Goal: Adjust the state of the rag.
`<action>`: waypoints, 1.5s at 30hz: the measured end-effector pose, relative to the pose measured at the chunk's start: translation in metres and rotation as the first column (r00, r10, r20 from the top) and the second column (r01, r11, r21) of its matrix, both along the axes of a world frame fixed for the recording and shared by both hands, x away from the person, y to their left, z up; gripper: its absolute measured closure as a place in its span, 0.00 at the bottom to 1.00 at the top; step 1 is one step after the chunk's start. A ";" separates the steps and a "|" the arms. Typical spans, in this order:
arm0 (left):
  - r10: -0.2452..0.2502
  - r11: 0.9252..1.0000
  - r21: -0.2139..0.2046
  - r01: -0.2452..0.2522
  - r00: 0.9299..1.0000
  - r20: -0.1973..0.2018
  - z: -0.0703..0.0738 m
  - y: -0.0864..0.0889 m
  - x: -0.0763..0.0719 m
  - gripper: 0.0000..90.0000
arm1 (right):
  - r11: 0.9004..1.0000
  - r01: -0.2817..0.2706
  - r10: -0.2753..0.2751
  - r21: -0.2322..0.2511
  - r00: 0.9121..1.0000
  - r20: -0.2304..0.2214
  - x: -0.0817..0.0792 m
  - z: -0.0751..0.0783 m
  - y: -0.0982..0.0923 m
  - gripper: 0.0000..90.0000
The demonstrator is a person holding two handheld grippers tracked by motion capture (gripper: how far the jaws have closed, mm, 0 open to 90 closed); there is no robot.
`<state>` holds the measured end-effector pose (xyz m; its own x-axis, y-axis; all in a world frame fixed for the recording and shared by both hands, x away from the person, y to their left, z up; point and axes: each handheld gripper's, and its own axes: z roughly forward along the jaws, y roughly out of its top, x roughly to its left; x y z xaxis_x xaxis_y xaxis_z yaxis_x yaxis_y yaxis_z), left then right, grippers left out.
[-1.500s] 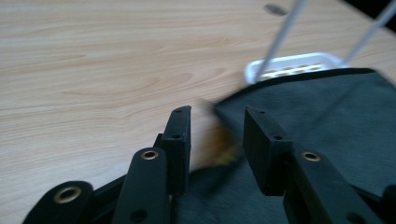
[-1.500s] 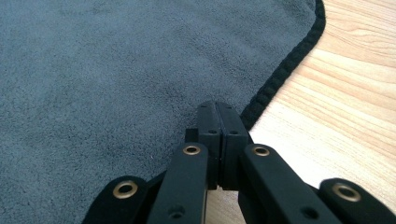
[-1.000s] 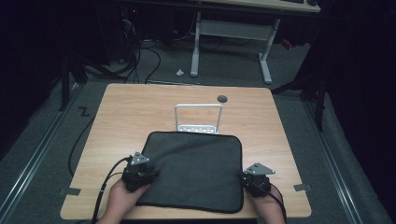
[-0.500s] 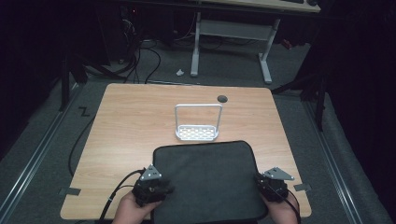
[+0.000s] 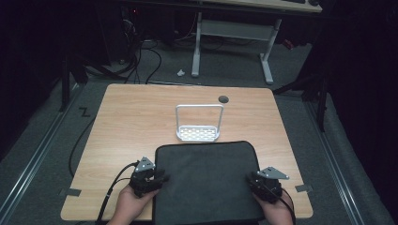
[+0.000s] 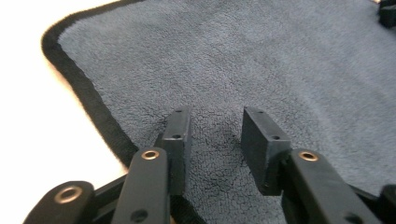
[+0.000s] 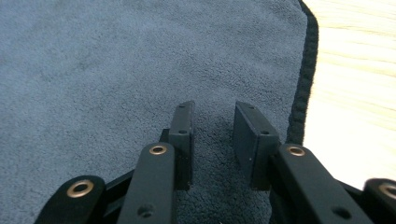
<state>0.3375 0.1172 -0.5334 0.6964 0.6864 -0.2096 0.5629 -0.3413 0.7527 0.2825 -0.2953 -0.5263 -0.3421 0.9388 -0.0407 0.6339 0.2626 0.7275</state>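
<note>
A dark grey fleece cloth [image 5: 206,183] with a black border lies flat on the near part of the wooden table [image 5: 136,117]. My left gripper [image 5: 162,178] is at the cloth's near left edge. Its jaws [image 6: 212,126] stand apart above the fleece [image 6: 233,56], having just closed a little, with nothing pinched between them. At the near right edge is my right gripper [image 5: 253,180]. Its jaws [image 7: 212,121] have just been opening and now stand apart over the cloth [image 7: 116,60], close to its black border. A hand holds each gripper.
A silver wire stand [image 5: 198,124] with a perforated base is upright just behind the cloth's far edge. A round dark hole [image 5: 223,99] sits in the tabletop beyond it. Bare wood lies left and right of the cloth. The cloth's near edge reaches the table's front edge.
The cloth has slid toward the near edge and slightly right, along with both grippers. The right gripper's jaws have opened off the cloth.
</note>
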 end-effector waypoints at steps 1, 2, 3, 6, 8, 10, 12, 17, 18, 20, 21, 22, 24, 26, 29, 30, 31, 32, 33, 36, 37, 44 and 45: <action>-0.001 1.000 0.001 0.001 1.000 0.001 0.000 -0.002 0.001 0.71 | 1.000 0.006 -0.006 -0.002 1.000 0.001 0.000 0.000 -0.001 0.78; 0.000 1.000 -0.002 0.000 1.000 -0.003 0.000 -0.003 0.002 0.71 | 1.000 0.012 -0.012 -0.003 1.000 0.004 0.001 0.000 -0.003 0.77; 0.002 1.000 -0.009 -0.002 1.000 -0.010 0.000 -0.003 0.003 0.70 | 1.000 0.016 -0.016 0.004 1.000 0.003 0.002 -0.001 -0.005 0.76; 0.009 1.000 -0.011 -0.009 1.000 -0.016 0.004 0.003 0.005 0.65 | 1.000 0.025 -0.025 0.006 1.000 0.003 0.003 0.000 -0.008 0.70; 0.040 0.999 -0.030 -0.040 0.999 -0.011 0.007 0.012 0.009 0.62 | 1.000 0.023 -0.022 -0.015 1.000 0.017 0.002 0.002 -0.008 0.68; 0.056 0.998 -0.036 -0.056 0.998 -0.009 0.007 0.015 0.011 0.59 | 1.000 0.015 -0.015 -0.003 1.000 0.026 0.000 0.006 -0.006 0.63; 0.107 0.994 -0.032 -0.106 0.994 0.024 0.010 0.025 0.023 0.60 | 1.000 -0.019 0.019 0.012 0.999 0.032 0.000 0.008 -0.005 0.57; 0.143 0.989 0.021 -0.145 0.988 0.055 0.012 0.023 0.046 0.55 | 0.998 -0.051 0.050 0.045 0.998 0.029 -0.002 0.008 -0.001 0.53; 0.148 0.988 0.026 -0.149 0.988 0.048 0.012 0.021 0.050 0.54 | 0.996 -0.061 0.059 0.072 0.998 0.029 -0.002 0.008 -0.001 0.53; 0.158 0.986 0.050 -0.160 0.986 0.052 0.012 0.016 0.057 0.52 | 0.994 -0.065 0.060 0.085 0.996 0.066 -0.005 0.006 -0.001 0.51; 0.165 0.984 0.054 -0.167 0.985 0.049 0.012 0.015 0.061 0.51 | 0.995 -0.062 0.056 0.084 0.996 0.068 -0.005 0.006 -0.002 0.51; 0.171 0.984 0.053 -0.173 0.984 0.042 0.012 0.013 0.064 0.51 | 0.994 -0.061 0.055 0.091 0.996 0.070 -0.006 0.006 -0.002 0.50; 0.180 0.981 0.059 -0.183 0.982 0.053 0.013 0.009 0.069 0.51 | 0.993 -0.065 0.058 0.096 0.995 0.075 -0.006 0.007 -0.004 0.49; 0.173 0.981 0.079 -0.176 0.984 0.045 0.013 0.005 0.075 0.51 | 0.994 -0.064 0.056 0.087 0.994 0.091 -0.007 0.008 -0.003 0.48; 0.168 0.980 0.104 -0.167 0.986 0.004 0.010 0.001 0.085 0.51 | 0.994 -0.079 0.071 0.076 0.993 0.097 -0.008 0.010 0.001 0.48; 0.168 0.980 0.104 -0.167 0.986 0.004 0.010 0.001 0.085 0.51 | 0.994 -0.079 0.071 0.076 0.993 0.097 -0.008 0.010 0.001 0.48; 0.165 0.980 0.111 -0.164 0.986 -0.001 0.010 -0.001 0.086 0.51 | 0.994 -0.086 0.080 0.066 0.992 0.094 -0.008 0.010 0.003 0.47; 0.159 0.978 0.140 -0.155 0.987 -0.016 0.010 -0.005 0.089 0.48 | 0.993 -0.101 0.095 0.065 0.992 0.085 -0.007 0.010 0.006 0.44; 0.159 0.978 0.140 -0.155 0.987 -0.016 0.010 -0.005 0.089 0.46 | 0.993 -0.101 0.095 0.065 0.992 0.085 -0.007 0.010 0.006 0.44; 0.135 0.978 0.161 -0.133 0.991 -0.004 0.010 -0.009 0.087 0.51 | 0.992 -0.116 0.110 0.052 0.990 0.092 -0.008 0.012 0.013 0.38; 0.132 0.975 0.176 -0.133 0.991 0.022 0.009 -0.011 0.085 0.51 | 0.989 -0.137 0.132 0.054 0.986 0.100 -0.009 0.015 0.019 0.38; 0.159 0.974 0.160 -0.162 0.987 0.033 0.008 -0.010 0.082 0.71 | 0.977 -0.197 0.187 0.079 0.976 0.110 -0.011 0.018 0.042 0.40; 0.156 0.975 0.157 -0.159 0.987 0.036 0.007 -0.010 0.082 0.74 | 0.975 -0.206 0.197 0.085 0.975 0.103 -0.011 0.019 0.046 0.40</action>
<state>0.4196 0.1071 -0.5261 0.5803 0.8110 -0.0739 0.6020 -0.3661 0.7096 0.2713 -0.2491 -0.5076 -0.5234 0.8521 0.0040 0.5028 0.3051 0.8088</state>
